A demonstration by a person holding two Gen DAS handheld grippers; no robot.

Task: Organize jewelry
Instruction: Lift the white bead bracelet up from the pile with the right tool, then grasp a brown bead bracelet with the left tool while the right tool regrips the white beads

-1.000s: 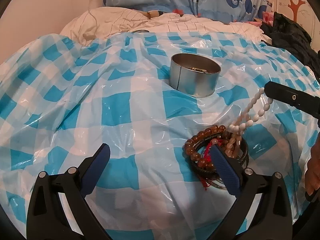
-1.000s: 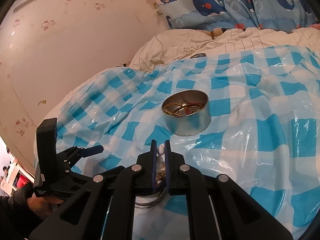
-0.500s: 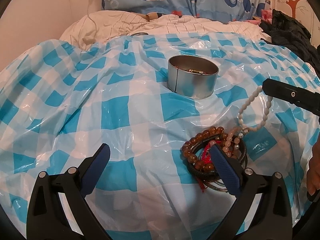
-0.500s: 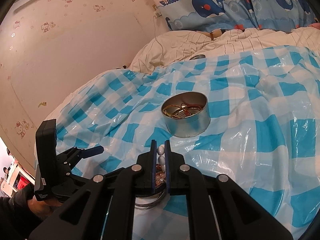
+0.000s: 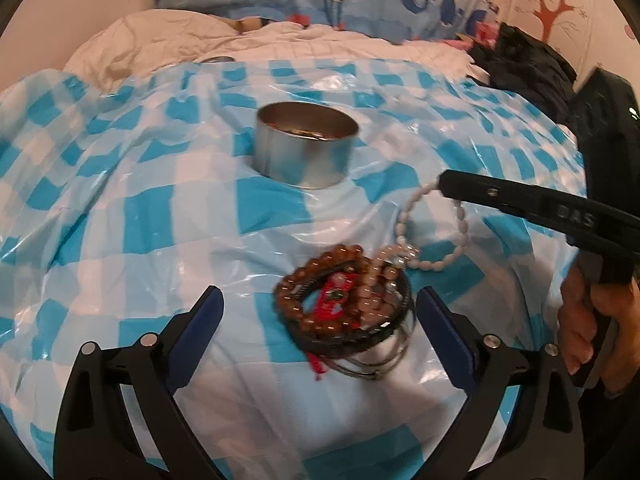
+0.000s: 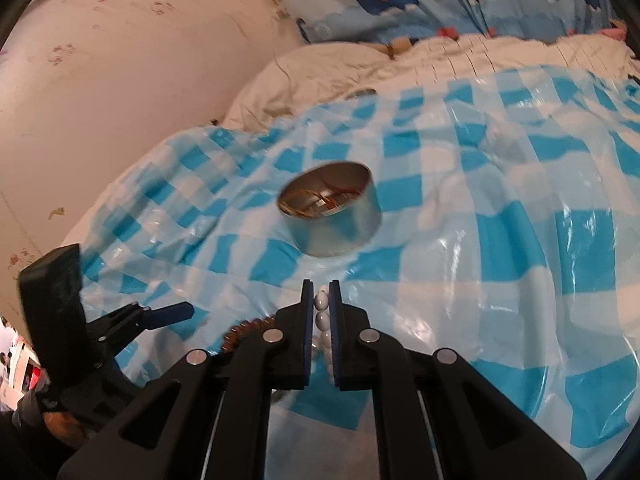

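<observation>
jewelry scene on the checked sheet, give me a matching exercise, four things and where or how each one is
Things:
1. white bead bracelet
2. metal tin
3. brown bead bracelet
4. left gripper

States:
A. in the pile on the blue checked sheet
B. pinched at its top by the right gripper
C. stands upright beyond the pile, some jewelry inside
D. fingers wide either side of the pile, closing, not touching it

Pairs: 1-B, 2-C, 3-A, 4-D
</observation>
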